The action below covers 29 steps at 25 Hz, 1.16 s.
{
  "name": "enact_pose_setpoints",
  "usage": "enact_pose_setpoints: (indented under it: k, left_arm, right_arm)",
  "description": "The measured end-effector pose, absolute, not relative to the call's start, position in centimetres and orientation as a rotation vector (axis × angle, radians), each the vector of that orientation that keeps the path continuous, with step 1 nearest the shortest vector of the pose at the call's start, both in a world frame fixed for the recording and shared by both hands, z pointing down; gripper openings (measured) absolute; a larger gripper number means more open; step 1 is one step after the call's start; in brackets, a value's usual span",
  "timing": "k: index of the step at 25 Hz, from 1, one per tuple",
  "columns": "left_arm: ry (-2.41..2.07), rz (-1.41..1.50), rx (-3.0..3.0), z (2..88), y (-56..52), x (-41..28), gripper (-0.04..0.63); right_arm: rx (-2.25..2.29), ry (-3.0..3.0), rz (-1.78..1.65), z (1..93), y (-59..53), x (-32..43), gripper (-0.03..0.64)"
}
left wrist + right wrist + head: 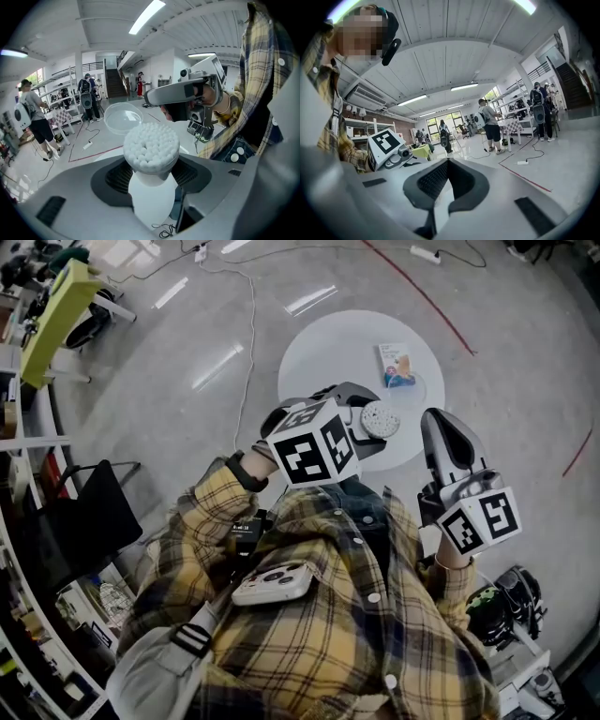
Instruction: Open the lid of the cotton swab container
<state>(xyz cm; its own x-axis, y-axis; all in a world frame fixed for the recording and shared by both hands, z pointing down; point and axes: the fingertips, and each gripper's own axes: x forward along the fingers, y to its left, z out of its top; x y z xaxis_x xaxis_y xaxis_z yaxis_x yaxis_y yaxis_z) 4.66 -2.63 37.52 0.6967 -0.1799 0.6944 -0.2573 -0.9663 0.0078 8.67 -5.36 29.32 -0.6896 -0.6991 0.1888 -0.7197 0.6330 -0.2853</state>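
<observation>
Your left gripper [151, 180] grips the cotton swab container [151, 147] by its body, upright above the white table [319, 352], swab heads bared. Its clear lid [123, 117] lies on the table beyond, so the opening looks done. Your right gripper [447, 161], jaws clenched on nothing, is held off to the side, apparently to stay clear of the container

From my station, the round white table [314, 352] shows a bare left half, open to approach. A small blue-and-white booklet [397, 365] takes up part of its right half. The open white tub of cotton swabs [151, 146] fills the gap between the left gripper's [151, 176] jaws. The right gripper [436, 427], jaws together, stands near the tub but apart from it.
</observation>
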Motion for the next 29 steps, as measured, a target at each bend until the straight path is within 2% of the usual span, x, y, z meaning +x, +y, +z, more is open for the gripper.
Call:
enact_pose_setpoints:
  k: [29]
  left_arm:
    - [-0.321,1.161,2.770,38.5,-2.4,5.3,0.265]
  right_arm:
    - [1.155,-2.774,0.554,30.3,-5.6,8.6,0.015]
